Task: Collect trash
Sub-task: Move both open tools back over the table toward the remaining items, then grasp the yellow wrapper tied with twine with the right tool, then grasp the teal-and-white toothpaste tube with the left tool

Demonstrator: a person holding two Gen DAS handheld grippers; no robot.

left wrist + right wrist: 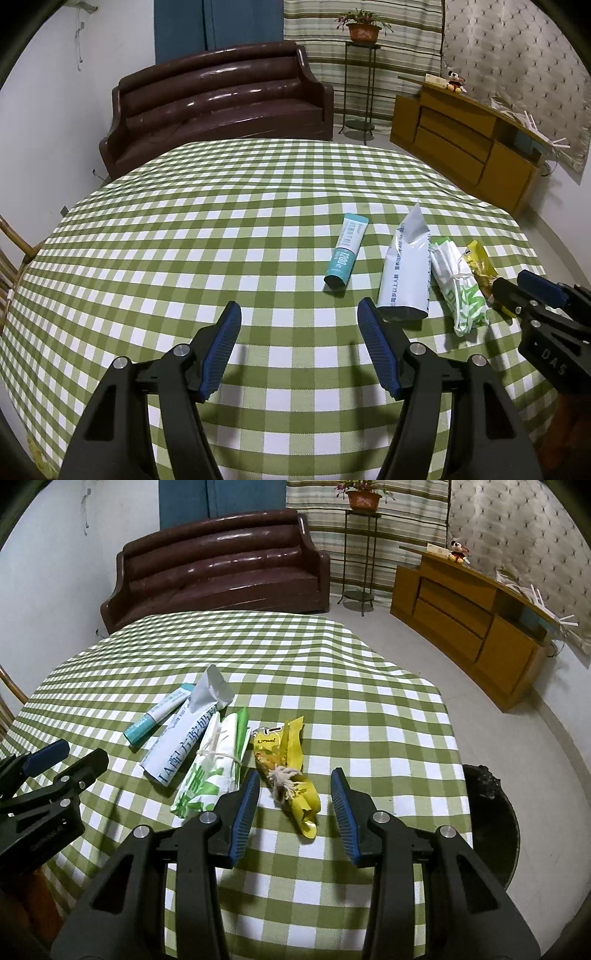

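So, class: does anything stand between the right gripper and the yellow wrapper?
Nothing visible does. The right gripper is open, and the yellow wrapper lies on the checked tablecloth partly between its fingers. The green-and-white packet lies beside the wrapper, to its left.

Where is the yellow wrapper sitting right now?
In the right wrist view the yellow wrapper lies on the checked tablecloth between the open right gripper fingers, just right of the green-and-white bag.

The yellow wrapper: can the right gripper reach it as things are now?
Probably yes. The right gripper is open, and the yellow wrapper lies on the checked tablecloth between its fingers with nothing over it.
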